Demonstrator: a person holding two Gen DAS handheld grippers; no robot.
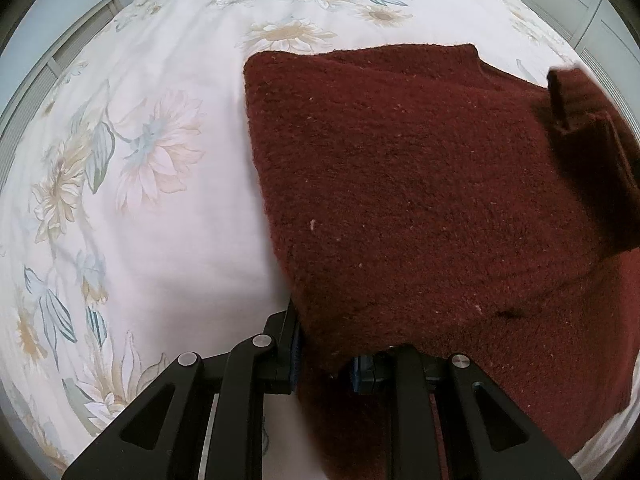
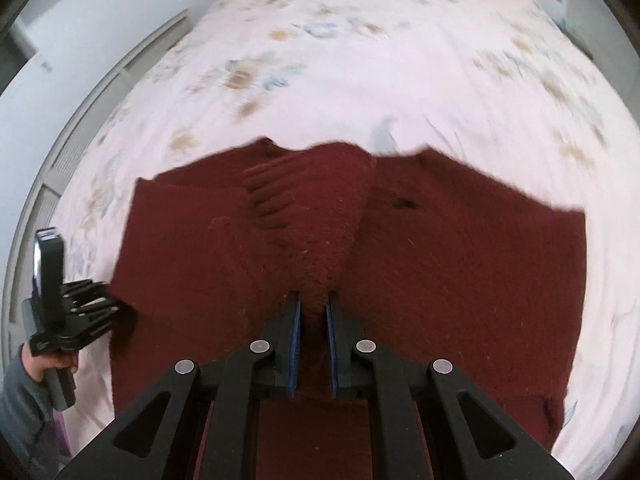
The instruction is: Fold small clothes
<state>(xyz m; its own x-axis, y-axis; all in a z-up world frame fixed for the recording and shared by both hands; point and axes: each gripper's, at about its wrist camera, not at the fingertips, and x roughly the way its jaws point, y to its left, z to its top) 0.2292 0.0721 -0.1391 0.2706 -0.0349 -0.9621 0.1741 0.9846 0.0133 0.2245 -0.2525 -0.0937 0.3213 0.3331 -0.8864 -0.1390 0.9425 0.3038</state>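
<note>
1. Right wrist view: a dark red knitted garment (image 2: 440,280) is seen spread on a bed covered by a white floral bedspread (image 2: 360,60). The picture is blurred toward the far side.

2. The right gripper (image 2: 314,300) is seen with its blue-padded jaws drawn close together, and a sleeve-like fold of the red knit is pinched between them. A ribbed cuff (image 2: 266,196) is visible on the raised part, which is lifted above the flat body of the garment.

3. At the left edge of the same view, the left gripper (image 2: 102,300) is held by a hand (image 2: 40,360) in a grey sleeve, at the garment's near left corner.

4. In the left wrist view, the left gripper (image 1: 324,356) is shown nearly closed, with the red garment (image 1: 420,200) draped over its jaws and its edge caught between them. The lifted sleeve appears blurred at the right edge (image 1: 592,152).

5. The step in hand is judged to be a sleeve being folded across the body. It would be done well if the corner is kept pinned by the left gripper, the sleeve is carried low and laid flat, and the grip is released only once the cuff is resting on the body without bunching.
</note>
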